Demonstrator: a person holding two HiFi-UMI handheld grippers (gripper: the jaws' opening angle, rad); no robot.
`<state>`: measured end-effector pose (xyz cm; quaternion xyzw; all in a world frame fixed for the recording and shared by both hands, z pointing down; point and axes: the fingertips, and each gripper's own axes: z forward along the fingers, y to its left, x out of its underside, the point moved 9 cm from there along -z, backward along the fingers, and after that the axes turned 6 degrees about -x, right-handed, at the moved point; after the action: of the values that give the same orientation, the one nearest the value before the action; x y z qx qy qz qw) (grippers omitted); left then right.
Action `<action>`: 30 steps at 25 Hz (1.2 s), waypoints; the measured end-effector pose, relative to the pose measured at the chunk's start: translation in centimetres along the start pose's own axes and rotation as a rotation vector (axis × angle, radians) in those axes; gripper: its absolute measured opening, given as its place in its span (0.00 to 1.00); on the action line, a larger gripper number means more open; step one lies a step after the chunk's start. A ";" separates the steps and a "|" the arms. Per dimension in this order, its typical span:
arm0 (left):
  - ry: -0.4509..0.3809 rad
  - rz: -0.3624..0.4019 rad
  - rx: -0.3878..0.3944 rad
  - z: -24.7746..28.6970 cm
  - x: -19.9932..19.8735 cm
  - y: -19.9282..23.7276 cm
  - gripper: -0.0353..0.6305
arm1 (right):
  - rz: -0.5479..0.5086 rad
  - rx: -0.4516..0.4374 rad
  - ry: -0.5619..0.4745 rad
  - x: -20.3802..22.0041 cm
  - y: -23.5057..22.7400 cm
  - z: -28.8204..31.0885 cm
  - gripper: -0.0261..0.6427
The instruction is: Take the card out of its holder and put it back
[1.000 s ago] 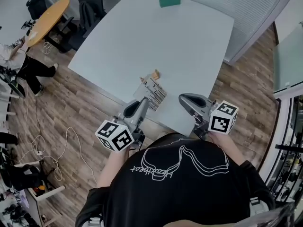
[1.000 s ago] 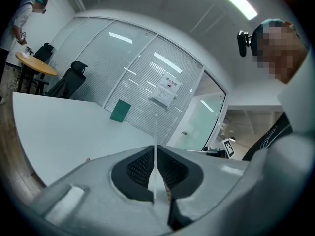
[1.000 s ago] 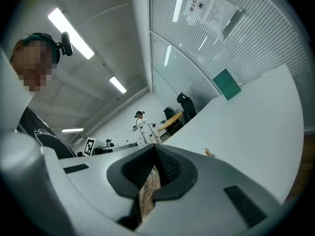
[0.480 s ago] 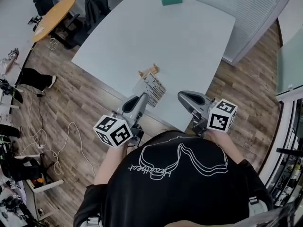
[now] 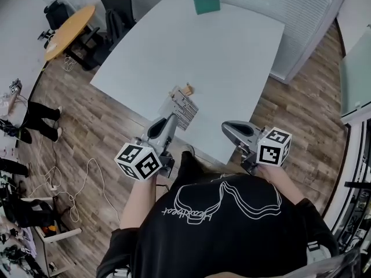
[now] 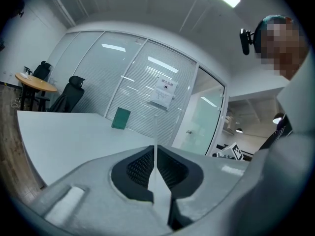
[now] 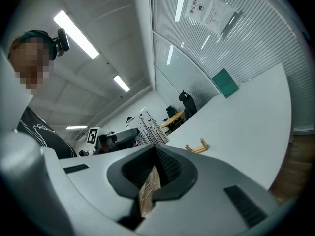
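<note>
left tongs [image 6: 155, 150] clamp card [image 5: 182, 110] | holder [image 5: 188, 90] just beyond, on table [image 5: 232, 51]

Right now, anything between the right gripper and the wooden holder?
No: only bare white table lies between right gripper and wooden holder, clearest in the right gripper view.

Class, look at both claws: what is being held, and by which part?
The left claw pinches the card by its near edge; the right claw holds nothing.
</note>
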<state>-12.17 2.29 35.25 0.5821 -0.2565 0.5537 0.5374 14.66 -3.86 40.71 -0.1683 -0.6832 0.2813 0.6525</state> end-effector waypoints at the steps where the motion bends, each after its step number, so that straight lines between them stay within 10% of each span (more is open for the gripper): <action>1: -0.008 0.016 0.008 0.2 -0.3 0.4 0.09 | -0.001 -0.001 -0.004 -0.1 -0.1 0.1 0.05; 13: -0.002 0.307 0.169 4.7 -1.6 6.0 0.09 | 0.040 0.060 0.023 -0.3 -1.9 2.4 0.05; 30: 0.126 0.358 0.363 12.8 -1.1 15.8 0.09 | 0.139 0.203 -0.033 -1.9 -6.6 8.1 0.05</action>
<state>-21.82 -14.29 42.12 0.5788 -0.2177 0.7121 0.3324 7.78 -11.51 43.20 -0.1437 -0.6487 0.3961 0.6337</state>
